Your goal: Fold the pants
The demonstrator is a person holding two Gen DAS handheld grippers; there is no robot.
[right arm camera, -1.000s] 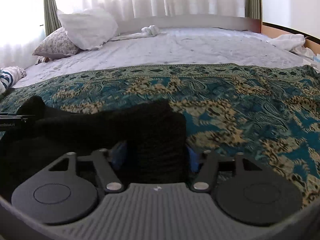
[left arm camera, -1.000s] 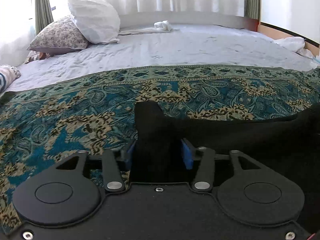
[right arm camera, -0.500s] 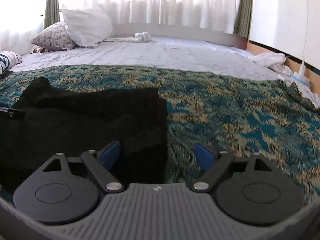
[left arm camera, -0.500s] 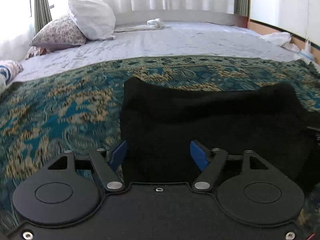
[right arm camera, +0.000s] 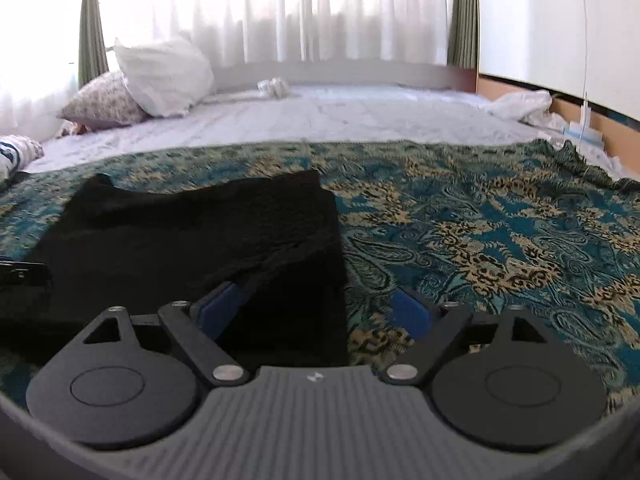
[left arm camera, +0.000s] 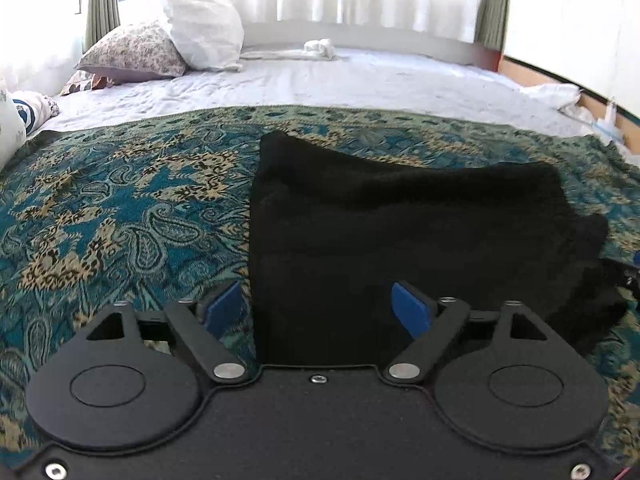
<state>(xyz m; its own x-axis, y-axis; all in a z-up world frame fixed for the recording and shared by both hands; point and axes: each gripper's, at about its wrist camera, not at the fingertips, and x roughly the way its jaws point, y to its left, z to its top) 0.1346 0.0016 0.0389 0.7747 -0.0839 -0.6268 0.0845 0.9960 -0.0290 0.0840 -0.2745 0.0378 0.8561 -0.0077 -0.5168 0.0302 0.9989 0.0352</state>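
Note:
The black pants (left arm camera: 400, 232) lie folded into a compact block on the teal paisley blanket (left arm camera: 112, 208). My left gripper (left arm camera: 318, 306) hovers at the block's near left corner, its jaws opening wide; the blue pads (left arm camera: 412, 308) do not press the cloth lying between them. In the right wrist view the same pants (right arm camera: 192, 240) fill the left half. My right gripper (right arm camera: 316, 308) stands open over their near right edge, one blue pad (right arm camera: 220, 304) above the cloth and the other above the blanket (right arm camera: 500, 248). A dark part of the left gripper shows at the left edge.
Beyond the blanket stretches a white sheet (left arm camera: 340, 80). A floral pillow (left arm camera: 136, 52) and a white pillow (left arm camera: 200, 28) rest at the back left by the curtains. Small white cloth (left arm camera: 318, 46) lies by the headboard, and crumpled white fabric (right arm camera: 524, 106) by the right wall.
Both grippers let go of the pants and opened wide, then pulled back towards the near edge. The pants, bunched between the pads a second ago, now lie flat as a folded block.

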